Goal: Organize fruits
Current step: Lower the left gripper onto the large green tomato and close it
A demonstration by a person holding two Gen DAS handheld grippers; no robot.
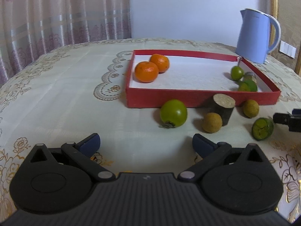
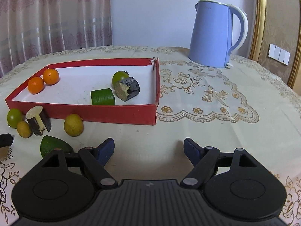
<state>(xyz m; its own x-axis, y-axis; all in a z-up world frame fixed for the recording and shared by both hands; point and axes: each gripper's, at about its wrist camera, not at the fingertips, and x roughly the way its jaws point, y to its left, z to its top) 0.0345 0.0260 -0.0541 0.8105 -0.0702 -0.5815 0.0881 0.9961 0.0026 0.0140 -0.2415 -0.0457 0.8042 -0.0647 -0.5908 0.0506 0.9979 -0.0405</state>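
The red tray (image 2: 105, 114) lies on the tablecloth (image 2: 207, 131), its long axis running left to right in the right wrist view. Inside it are five pieces: two oranges (image 2: 50, 76) touching each other in the far left corner, and toward the right end one round green fruit (image 2: 120, 77), one dark cut stalk piece (image 2: 128, 88) on its side with the pale cut face toward the camera, and one green chunk (image 2: 102, 96) beside it. In front of the tray lie five more: one round green fruit (image 1: 173, 113), two yellowish-brown round fruits (image 1: 212, 122), one upright dark stalk piece (image 1: 223, 107) and one cut green piece (image 1: 262, 128). One blue kettle (image 2: 210, 35) stands behind the tray. The left gripper (image 1: 146, 143) and right gripper (image 2: 149, 148) each stand wide apart, holding nothing, over bare cloth.
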